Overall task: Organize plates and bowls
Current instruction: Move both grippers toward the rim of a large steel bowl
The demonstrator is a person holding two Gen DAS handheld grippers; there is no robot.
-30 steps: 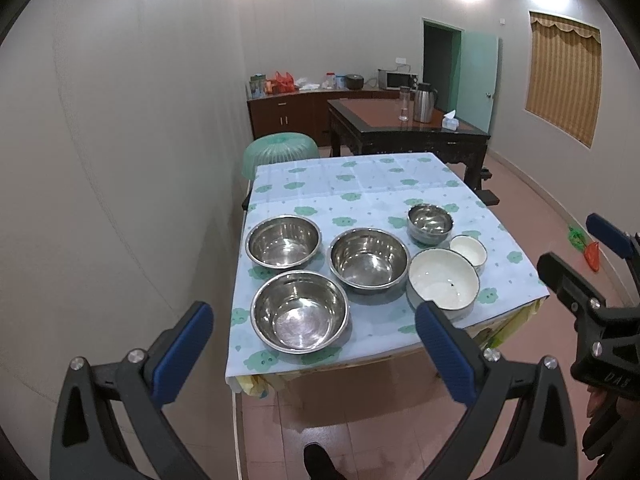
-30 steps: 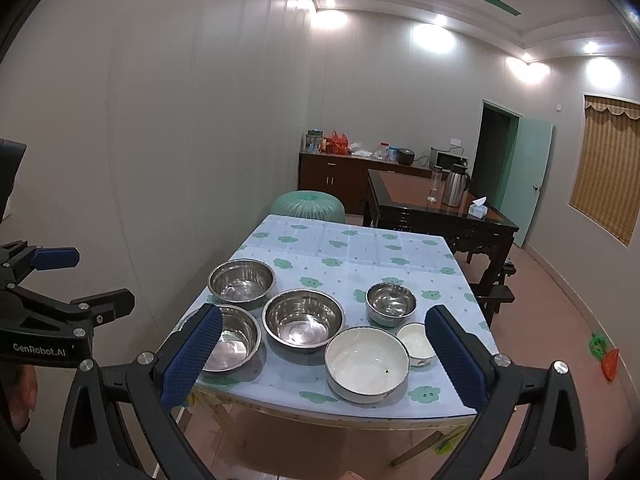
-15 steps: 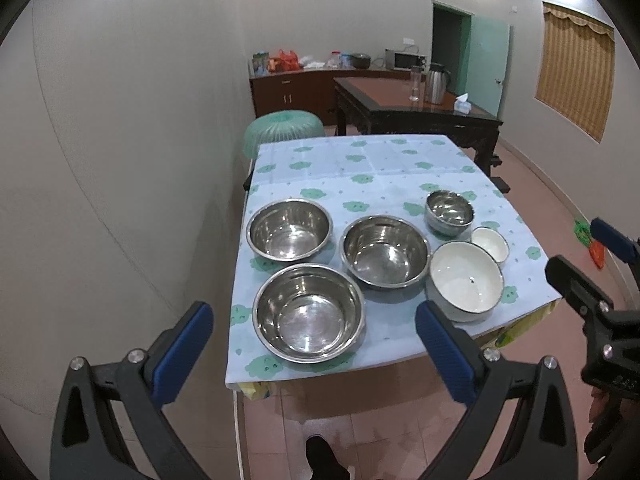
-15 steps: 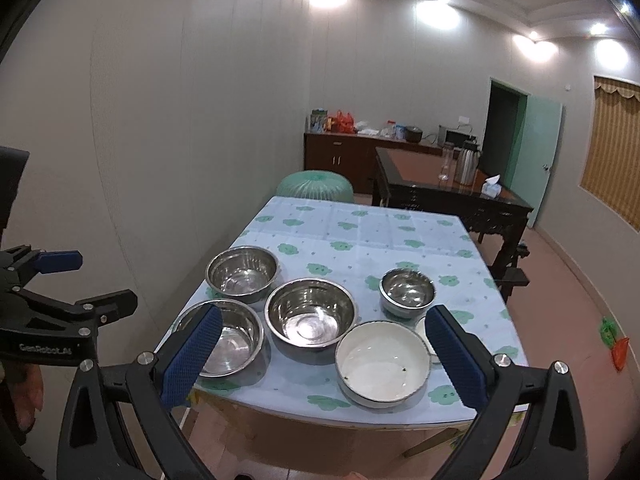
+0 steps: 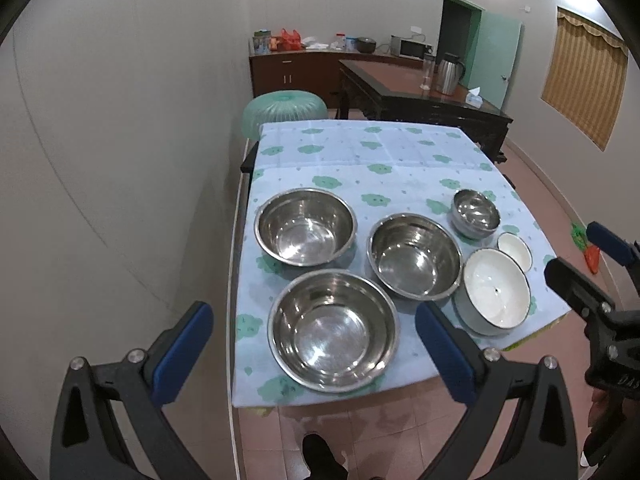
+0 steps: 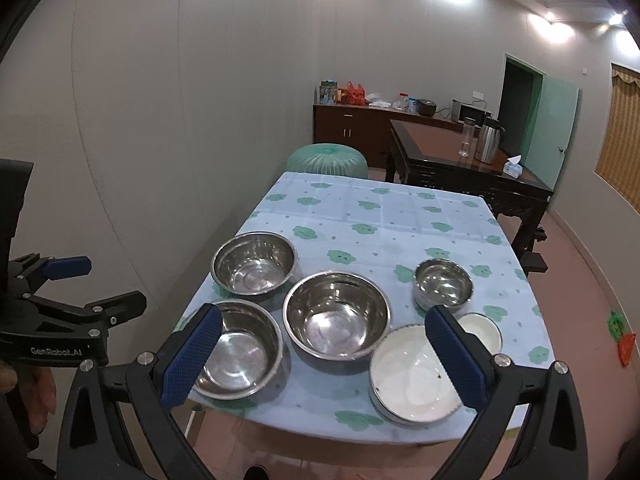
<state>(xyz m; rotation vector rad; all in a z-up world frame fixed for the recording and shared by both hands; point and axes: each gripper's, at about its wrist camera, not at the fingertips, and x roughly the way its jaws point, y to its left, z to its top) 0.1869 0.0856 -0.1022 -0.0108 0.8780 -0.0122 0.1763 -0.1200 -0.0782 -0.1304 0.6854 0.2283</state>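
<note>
Stool (image 5: 285, 114) beyond table (image 5: 380, 152), unobstructed.

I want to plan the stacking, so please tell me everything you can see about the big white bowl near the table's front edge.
The big white bowl is round, with a dark thin rim and a glossy cream-white inside, like enamel or ceramic. It stands upright and holds no food; one small dark speck shows inside. It sits on the blue flowered tablecloth at the front right corner, close beside the small white bowl and a steel bowl; contact is unclear. No gripper touches it.

Both tools nearer the table (image 5: 400, 152) — bowls unmoved.
</note>
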